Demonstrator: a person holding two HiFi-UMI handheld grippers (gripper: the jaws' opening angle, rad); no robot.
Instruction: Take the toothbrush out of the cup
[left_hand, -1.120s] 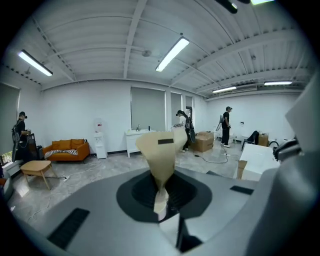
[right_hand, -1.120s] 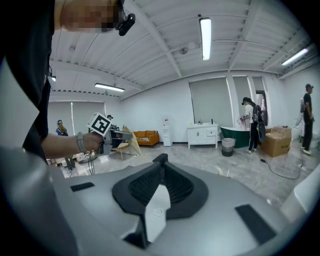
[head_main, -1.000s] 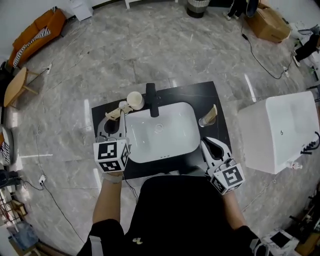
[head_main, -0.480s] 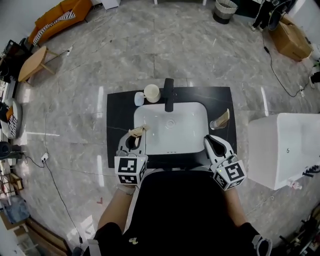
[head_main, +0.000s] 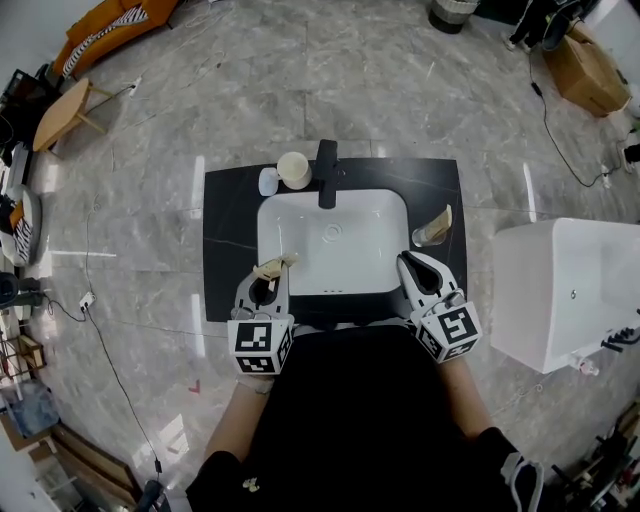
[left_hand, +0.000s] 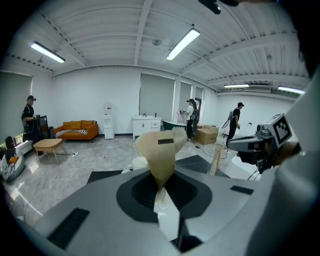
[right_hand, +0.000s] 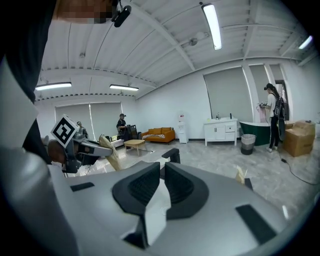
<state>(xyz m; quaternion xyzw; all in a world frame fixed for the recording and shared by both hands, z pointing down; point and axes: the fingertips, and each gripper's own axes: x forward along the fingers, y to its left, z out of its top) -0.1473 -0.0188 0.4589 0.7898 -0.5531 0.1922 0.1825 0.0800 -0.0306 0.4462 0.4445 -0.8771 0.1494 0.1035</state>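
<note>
the toothbrush (head_main: 272, 267), a beige thing with a broad end and a thin clear stem, is already out of the cup (head_main: 293, 169). it sits at the front-left corner of the sink (head_main: 290, 250), while the cup stands behind the sink's back-left corner, beside the faucet (head_main: 326, 170). the left hand-held gripper (head_main: 268, 280) is clamped on the stem, with the broad end sticking up past the jaws. the right hand-held gripper (head_main: 410, 265) hovers at the front-right corner of the sink, its jaws together with nothing between them.

so the lifting step looks done, and what is left is probably to put the toothbrush down. that calls for lowering it to a bare part of the black surface (head_main: 225, 250) left of the sink and only then opening the jaws. the grip is on a narrow stem, so it could swing or slip on the way.

a glass (head_main: 432, 230) to the right of the sink holds another beige thing.

as for writing: the toothbrush carries a small dark rectangular label, seen in the left gripper view, with no print i can read. no brand shows anywhere.
</note>
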